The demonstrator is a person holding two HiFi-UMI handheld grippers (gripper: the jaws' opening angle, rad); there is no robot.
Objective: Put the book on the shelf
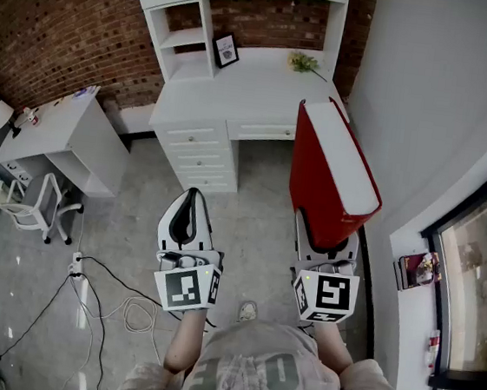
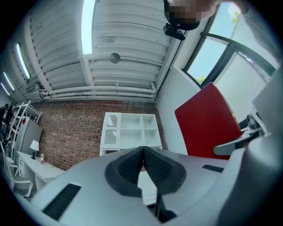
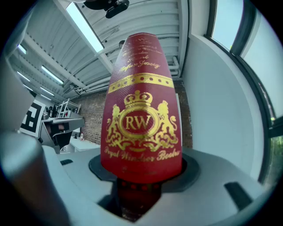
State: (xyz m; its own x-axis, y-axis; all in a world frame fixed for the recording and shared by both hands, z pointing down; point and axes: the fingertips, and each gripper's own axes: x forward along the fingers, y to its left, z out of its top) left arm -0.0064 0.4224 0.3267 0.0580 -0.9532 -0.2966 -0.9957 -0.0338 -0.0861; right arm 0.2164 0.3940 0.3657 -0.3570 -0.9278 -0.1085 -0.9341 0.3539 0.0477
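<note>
A thick red book [image 1: 329, 169] with white page edges and gold lettering on its spine [image 3: 141, 119] stands up out of my right gripper [image 1: 326, 238], which is shut on its lower end. It is held in the air above the floor, in front of the white desk. My left gripper [image 1: 188, 218] is beside it on the left, shut with nothing between its jaws [image 2: 142, 165]. Ahead stands the white shelf unit [image 1: 238, 14] on the desk top [image 1: 248, 81], with open compartments [image 2: 132, 130] against the brick wall.
A framed picture [image 1: 226, 50] and a small plant [image 1: 303, 62] sit on the desk. Drawers [image 1: 200, 154] are below it. A second white desk [image 1: 66, 139] and a white chair [image 1: 37, 201] stand left. Cables [image 1: 100, 300] lie on the floor. A window ledge [image 1: 418, 271] runs along the right wall.
</note>
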